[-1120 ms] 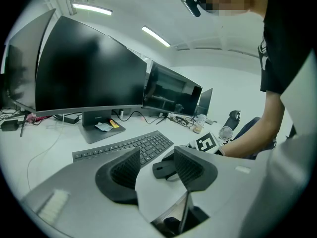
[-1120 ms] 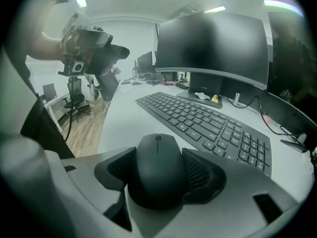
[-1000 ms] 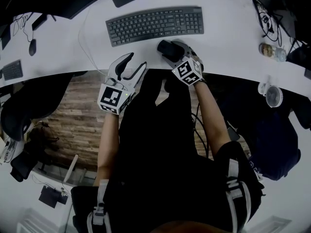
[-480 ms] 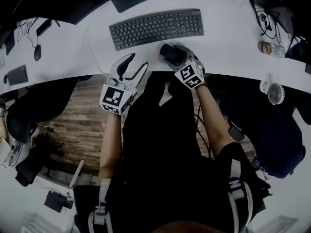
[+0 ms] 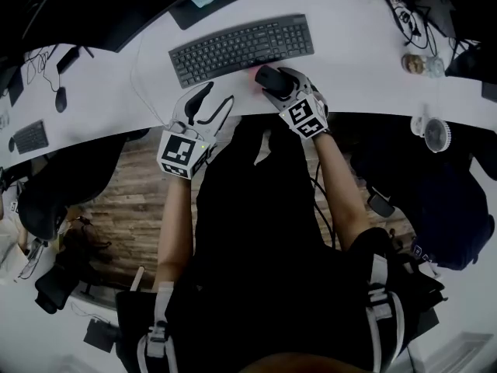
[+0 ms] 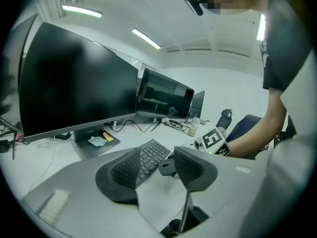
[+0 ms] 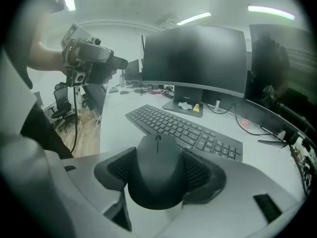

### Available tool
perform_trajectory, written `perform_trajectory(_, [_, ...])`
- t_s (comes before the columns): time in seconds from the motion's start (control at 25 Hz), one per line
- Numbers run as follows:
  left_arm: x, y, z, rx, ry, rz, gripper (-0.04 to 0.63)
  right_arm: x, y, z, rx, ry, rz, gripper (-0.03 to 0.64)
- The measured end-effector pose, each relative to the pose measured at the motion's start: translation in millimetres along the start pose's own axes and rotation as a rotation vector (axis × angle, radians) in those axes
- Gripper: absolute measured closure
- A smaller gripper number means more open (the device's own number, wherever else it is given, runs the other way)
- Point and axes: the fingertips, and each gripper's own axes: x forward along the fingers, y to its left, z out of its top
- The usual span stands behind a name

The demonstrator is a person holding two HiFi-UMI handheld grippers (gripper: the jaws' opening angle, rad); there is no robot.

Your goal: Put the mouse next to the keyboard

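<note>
- Two grippers are in view, but only one is working. Your right gripper has its jaws closed on the rounded black computer mouse. Both ribbed pads press its flanks, and its scroll-wheel end points away from you.
- The grip crosses the mouse's waist, so the body sits level and should not pivot out between the pads.
- Mouse position: over the curved white desk, just in front of the near edge of the flat black keyboard, toward its right half. It is close beside the keyboard, not touching.
- A faint reddish glow shows on the desk by the mouse's far end. My reading is that the underside is off the surface, though no view shows the gap outright.
- Your left gripper hangs at the desk's front edge, left of the mouse, jaws apart with nothing between them. You likely hold it clear so it does not crowd the carry.
- Judgement: this is the carry stage, and the mouse is not yet placed. The next move calls for setting it down off the keyboard's right end, parallel to it, then opening the jaws.
- Risk: the keyboard edge is near, and a low pass could nudge it.
</note>
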Motion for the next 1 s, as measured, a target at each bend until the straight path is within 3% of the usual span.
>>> perform_trajectory(1.0, [28,4,21,0.086,0.003,-0.125,0.387,-19,-30,10,0.083,-0.035,-0.141,0.325])
